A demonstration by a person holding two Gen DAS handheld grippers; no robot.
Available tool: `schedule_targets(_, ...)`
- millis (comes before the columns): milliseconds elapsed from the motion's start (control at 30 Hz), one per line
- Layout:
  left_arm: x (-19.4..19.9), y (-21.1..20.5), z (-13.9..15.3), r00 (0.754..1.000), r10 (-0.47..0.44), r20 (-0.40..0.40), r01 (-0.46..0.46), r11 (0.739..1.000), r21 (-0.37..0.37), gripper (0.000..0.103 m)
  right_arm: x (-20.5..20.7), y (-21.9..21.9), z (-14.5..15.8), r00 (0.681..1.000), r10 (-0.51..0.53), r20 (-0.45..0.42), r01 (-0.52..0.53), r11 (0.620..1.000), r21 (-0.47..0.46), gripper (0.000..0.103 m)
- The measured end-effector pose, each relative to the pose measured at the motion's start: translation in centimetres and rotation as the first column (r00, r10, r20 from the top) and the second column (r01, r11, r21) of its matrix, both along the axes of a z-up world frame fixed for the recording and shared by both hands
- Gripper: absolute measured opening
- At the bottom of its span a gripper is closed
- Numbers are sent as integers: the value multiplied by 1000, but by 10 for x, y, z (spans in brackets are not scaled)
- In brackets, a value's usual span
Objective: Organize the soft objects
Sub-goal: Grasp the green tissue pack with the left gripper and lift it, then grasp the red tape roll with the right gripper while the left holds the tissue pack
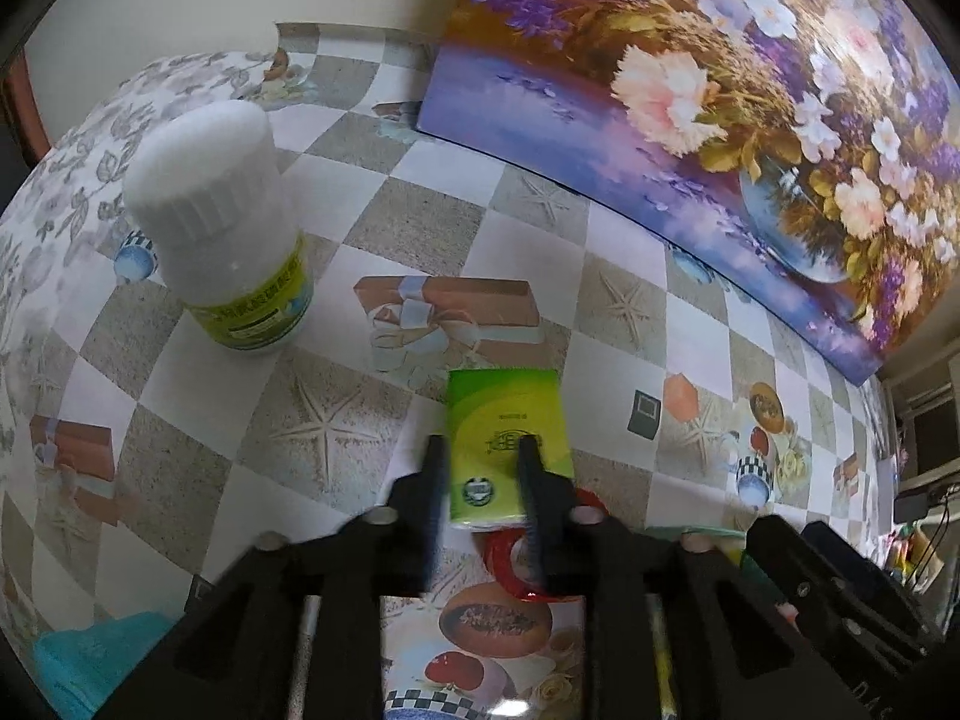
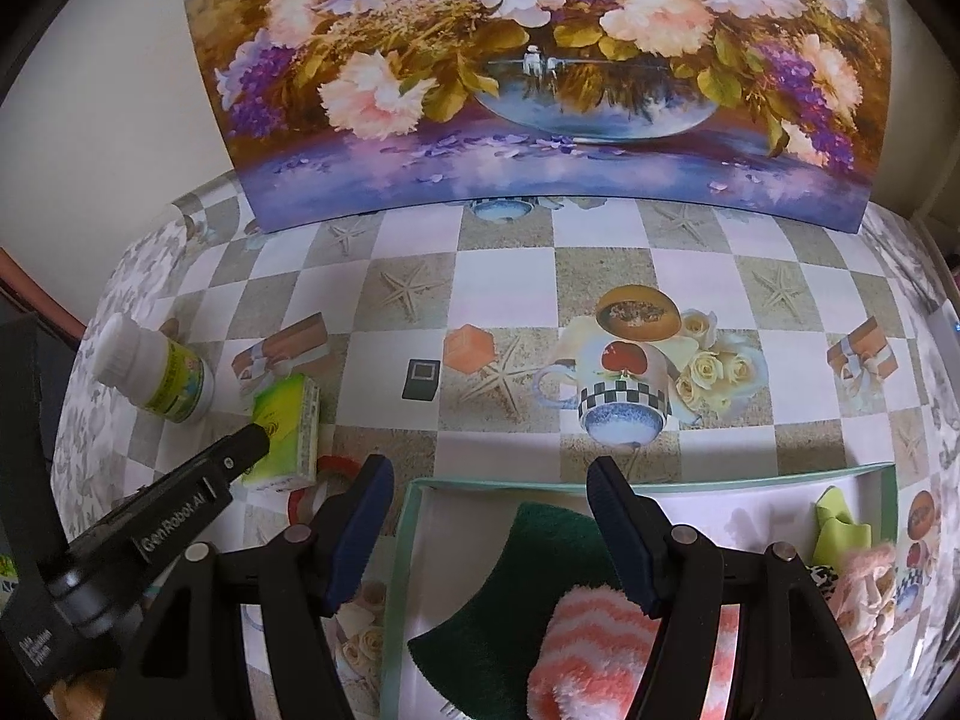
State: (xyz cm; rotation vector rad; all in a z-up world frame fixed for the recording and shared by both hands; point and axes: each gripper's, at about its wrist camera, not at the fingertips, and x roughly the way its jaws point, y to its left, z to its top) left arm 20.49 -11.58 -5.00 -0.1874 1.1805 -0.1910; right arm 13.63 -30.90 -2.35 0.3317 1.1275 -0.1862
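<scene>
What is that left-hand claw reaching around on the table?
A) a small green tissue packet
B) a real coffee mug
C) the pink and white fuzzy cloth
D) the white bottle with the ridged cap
A: the left gripper has one finger on each side of the green tissue packet, while the white bottle stands apart beside it and the pink and white fuzzy cloth lies in the box.
</scene>
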Motion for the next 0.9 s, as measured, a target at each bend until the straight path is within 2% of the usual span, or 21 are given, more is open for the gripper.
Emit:
schedule_targets(67, 1, 0, 0, 1000, 12, 11, -12, 1000, 16, 60, 0, 0, -1, 1000, 0, -3, 0, 1000, 0, 71)
schedule_targets(367, 5, -17, -16, 999, -40, 1, 40, 999, -27, 62, 0, -1, -3, 1000, 2, -10, -2, 1000, -2, 71)
schedule_targets(467, 4, -22, -17, 998, -54, 9, 54, 998, -11, 62, 0, -1, -4, 1000, 2, -14, -2, 1000, 0, 71)
schedule_targets(533, 3, -22, -19, 999, -53, 4, 53, 998, -17, 54, -1, -1, -5, 1000, 2, -15, -2, 1000, -1, 71)
schedule_targets(567, 3, -21, -20, 999, -52, 1, 52, 998, -22, 40, -1, -1, -5, 1000, 2, -15, -2, 1000, -2, 71)
schedule_targets(600, 3, -21, -21, 999, -53, -1, 53, 998, -23, 30, -1, -1, -5, 1000, 2, -15, -2, 1000, -1, 71)
schedule_targets(900, 2, -8, -10, 999, -18, 29, 19, 999, -46, 23, 1, 6, -7, 1000, 25, -14, -25, 1000, 12, 71)
